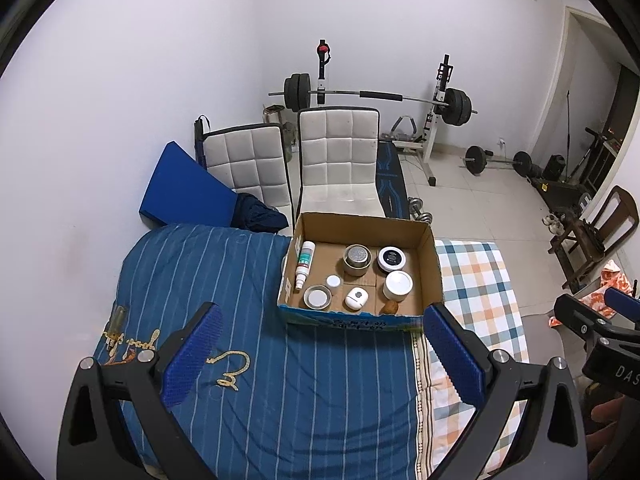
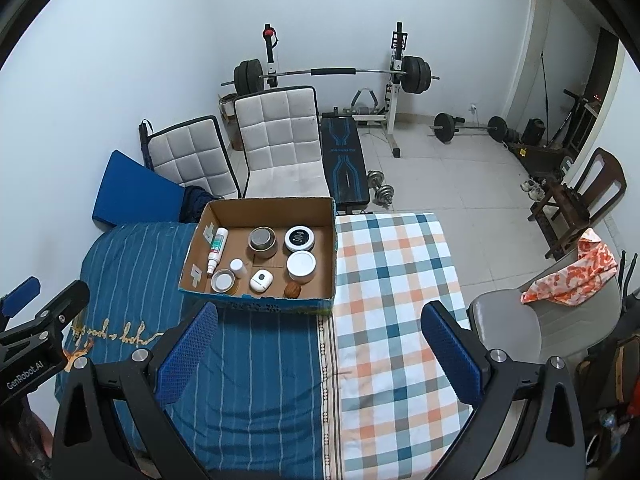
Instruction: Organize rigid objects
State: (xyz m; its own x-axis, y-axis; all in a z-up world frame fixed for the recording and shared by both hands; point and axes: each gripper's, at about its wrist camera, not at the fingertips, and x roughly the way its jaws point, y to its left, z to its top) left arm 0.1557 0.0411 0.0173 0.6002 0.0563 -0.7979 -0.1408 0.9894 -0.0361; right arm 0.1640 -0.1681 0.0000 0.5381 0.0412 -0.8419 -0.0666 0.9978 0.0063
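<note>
Inside, round tins [image 1: 357,260] fill the corrugated cardboard box [image 1: 430,256].

Cardboard box [image 1: 430,268] on the bed [image 1: 280,380], jars and a bottle [image 1: 304,266] inside, two chairs [image 1: 338,160] behind.

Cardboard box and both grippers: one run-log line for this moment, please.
left gripper: open, empty | right gripper: open, empty | cardboard box: on bed, holds jars, spray bottle lying along its left wall | nothing held
</note>
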